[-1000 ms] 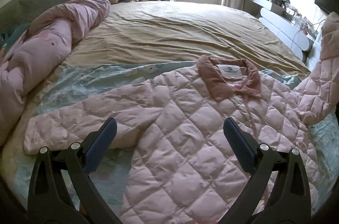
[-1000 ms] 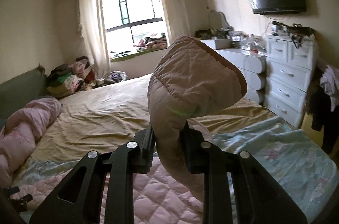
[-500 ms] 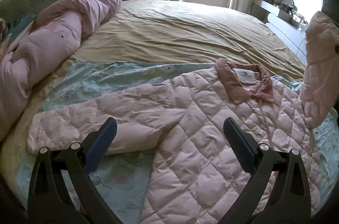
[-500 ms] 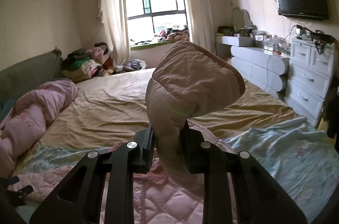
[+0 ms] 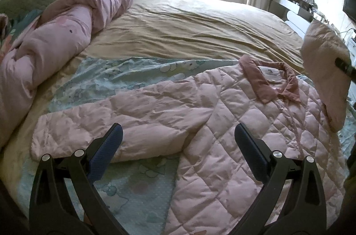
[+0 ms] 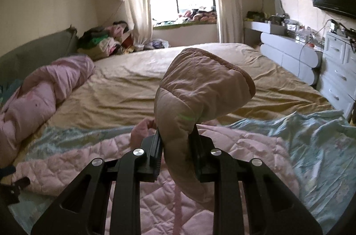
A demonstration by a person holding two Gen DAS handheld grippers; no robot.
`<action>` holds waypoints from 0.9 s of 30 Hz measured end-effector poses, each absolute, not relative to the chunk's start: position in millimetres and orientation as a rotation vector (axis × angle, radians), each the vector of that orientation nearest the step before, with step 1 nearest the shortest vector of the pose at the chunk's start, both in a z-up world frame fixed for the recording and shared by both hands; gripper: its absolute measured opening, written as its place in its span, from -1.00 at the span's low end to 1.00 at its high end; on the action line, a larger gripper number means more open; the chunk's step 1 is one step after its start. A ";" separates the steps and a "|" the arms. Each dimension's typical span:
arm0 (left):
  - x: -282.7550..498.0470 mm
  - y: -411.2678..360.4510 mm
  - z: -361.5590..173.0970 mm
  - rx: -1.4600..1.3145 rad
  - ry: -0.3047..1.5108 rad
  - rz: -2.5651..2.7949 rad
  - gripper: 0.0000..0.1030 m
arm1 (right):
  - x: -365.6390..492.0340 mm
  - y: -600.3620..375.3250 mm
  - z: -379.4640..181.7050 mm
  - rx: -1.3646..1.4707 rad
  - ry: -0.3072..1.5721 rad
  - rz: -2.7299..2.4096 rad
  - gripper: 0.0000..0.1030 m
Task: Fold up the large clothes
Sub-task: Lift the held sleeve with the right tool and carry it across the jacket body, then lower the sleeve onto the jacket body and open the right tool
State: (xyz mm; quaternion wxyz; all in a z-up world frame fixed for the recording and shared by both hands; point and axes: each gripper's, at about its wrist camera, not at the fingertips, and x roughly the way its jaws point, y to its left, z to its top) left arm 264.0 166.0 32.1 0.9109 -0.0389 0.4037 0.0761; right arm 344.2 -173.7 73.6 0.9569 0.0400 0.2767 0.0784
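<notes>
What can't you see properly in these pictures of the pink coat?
- Coat hem: left wrist view, cut off by the bottom edge and the left gripper.
- Collar: right wrist view, mostly hidden behind the lifted sleeve clamped in the right gripper.
- Neck label: left wrist view, writing too small.
- Dresser clutter: right wrist view, too small.

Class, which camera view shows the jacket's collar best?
The left wrist view: the collar lies flat and whole, its label showing, on the pink quilted jacket. In the right wrist view, only a pink lump of it peeks beside the raised sleeve.
</notes>
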 end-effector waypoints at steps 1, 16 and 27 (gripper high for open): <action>264.8 167.0 30.2 -0.085 0.836 0.154 0.83 | 344.7 -169.3 68.1 0.074 0.572 0.167 -0.57; 275.3 164.2 2.1 -0.192 0.894 0.077 0.83 | 318.1 -110.2 -36.0 0.024 0.757 0.336 -0.17; 287.1 153.0 -1.1 -0.321 0.916 -0.008 0.83 | 291.1 -82.7 -44.0 -0.017 0.813 0.471 0.48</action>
